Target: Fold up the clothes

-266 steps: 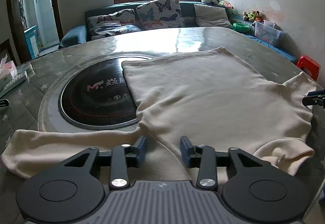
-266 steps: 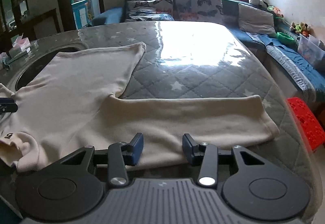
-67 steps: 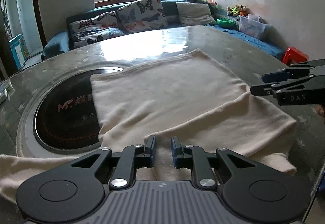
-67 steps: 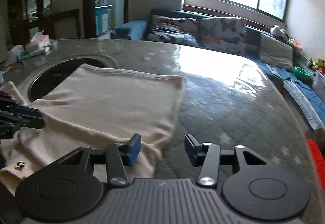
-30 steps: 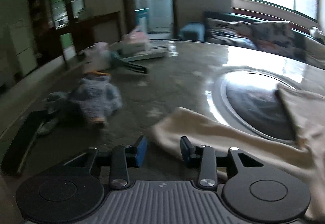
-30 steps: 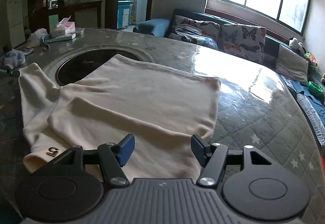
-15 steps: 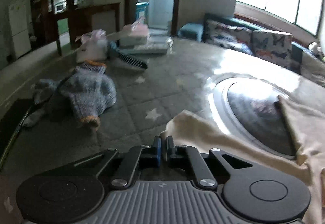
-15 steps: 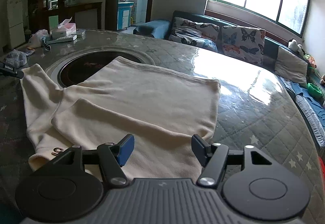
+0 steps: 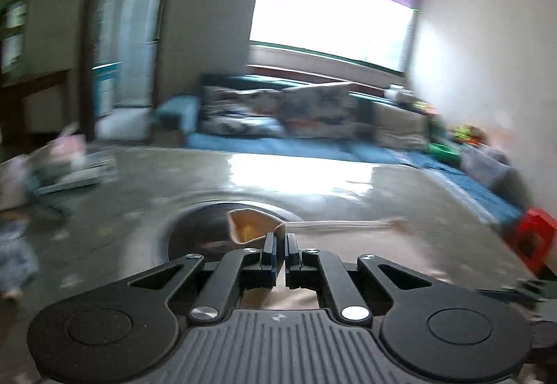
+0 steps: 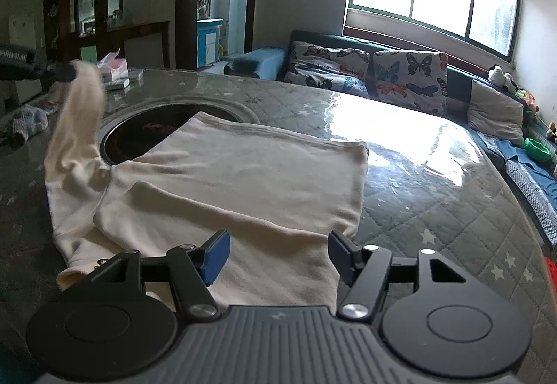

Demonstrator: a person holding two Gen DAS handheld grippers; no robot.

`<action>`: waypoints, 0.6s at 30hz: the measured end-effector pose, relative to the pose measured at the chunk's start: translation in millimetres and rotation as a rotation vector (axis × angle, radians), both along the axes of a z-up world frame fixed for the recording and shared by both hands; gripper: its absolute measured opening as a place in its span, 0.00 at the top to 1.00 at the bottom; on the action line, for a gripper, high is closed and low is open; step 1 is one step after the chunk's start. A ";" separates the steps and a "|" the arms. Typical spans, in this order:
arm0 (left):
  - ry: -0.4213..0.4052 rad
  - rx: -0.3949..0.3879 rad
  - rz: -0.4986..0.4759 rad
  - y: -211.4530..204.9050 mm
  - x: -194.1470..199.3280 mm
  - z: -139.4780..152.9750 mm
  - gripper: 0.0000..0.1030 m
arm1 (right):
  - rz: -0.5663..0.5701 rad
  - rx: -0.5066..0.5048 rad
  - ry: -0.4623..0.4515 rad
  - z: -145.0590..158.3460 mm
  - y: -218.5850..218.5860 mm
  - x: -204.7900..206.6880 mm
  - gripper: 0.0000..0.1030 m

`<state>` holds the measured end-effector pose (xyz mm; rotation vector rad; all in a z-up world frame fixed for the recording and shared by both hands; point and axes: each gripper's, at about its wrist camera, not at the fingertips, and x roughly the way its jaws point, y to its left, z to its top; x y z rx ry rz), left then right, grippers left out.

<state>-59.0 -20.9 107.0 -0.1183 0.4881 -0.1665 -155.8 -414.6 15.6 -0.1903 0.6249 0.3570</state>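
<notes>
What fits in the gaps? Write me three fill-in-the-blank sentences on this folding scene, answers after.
1. The left tool is shut on the cream garment's ____.
2. The right tool hovers over the cream garment with its jaws ____.
3. The garment's far corner overlaps the round black ____ set in the table.

Missing words: sleeve; open; cooktop

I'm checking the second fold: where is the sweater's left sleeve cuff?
Right wrist view, far left: the cuff hangs lifted in the left gripper, above the table beside the dark round inset.
</notes>
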 end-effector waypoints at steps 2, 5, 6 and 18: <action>-0.015 -0.005 -0.077 -25.8 -0.3 6.6 0.96 | -0.012 0.009 -0.001 -0.4 -5.0 -1.9 0.38; -0.007 -0.001 -0.176 -62.2 2.8 3.4 0.96 | -0.030 0.021 -0.001 -1.1 -12.0 -3.9 0.38; 0.003 0.002 -0.204 -73.3 4.4 -0.4 0.96 | -0.035 0.026 0.000 -1.5 -14.4 -4.5 0.38; 0.134 0.005 -0.358 -112.0 12.9 -45.0 0.80 | -0.087 0.055 0.017 -2.0 -36.2 -5.7 0.39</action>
